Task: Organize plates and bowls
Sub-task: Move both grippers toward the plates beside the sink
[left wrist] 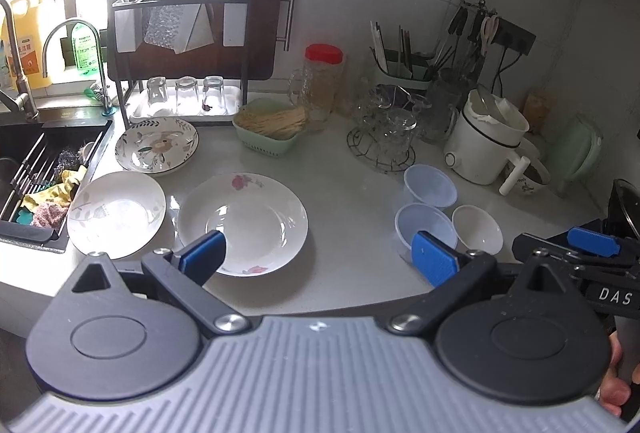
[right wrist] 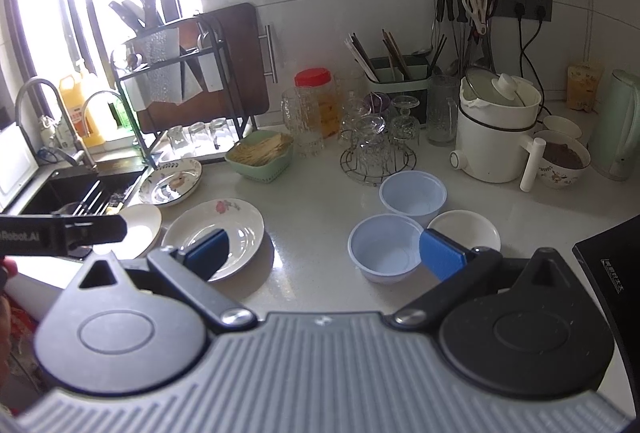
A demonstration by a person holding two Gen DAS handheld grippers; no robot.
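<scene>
Both grippers hang released over the counter, the left gripper (left wrist: 320, 255) above the rose plate (left wrist: 243, 223), the right gripper (right wrist: 324, 251) beside a blue bowl (right wrist: 384, 247) mid-frame

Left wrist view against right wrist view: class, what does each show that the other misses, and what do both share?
Only the left wrist view shows the rags in the black sink. Only the right shows the whole pale green kettle. Both share the rose-printed white plate, two translucent blue plastic bowls and the small white ceramic bowl; left gripper and right gripper are open.
</scene>
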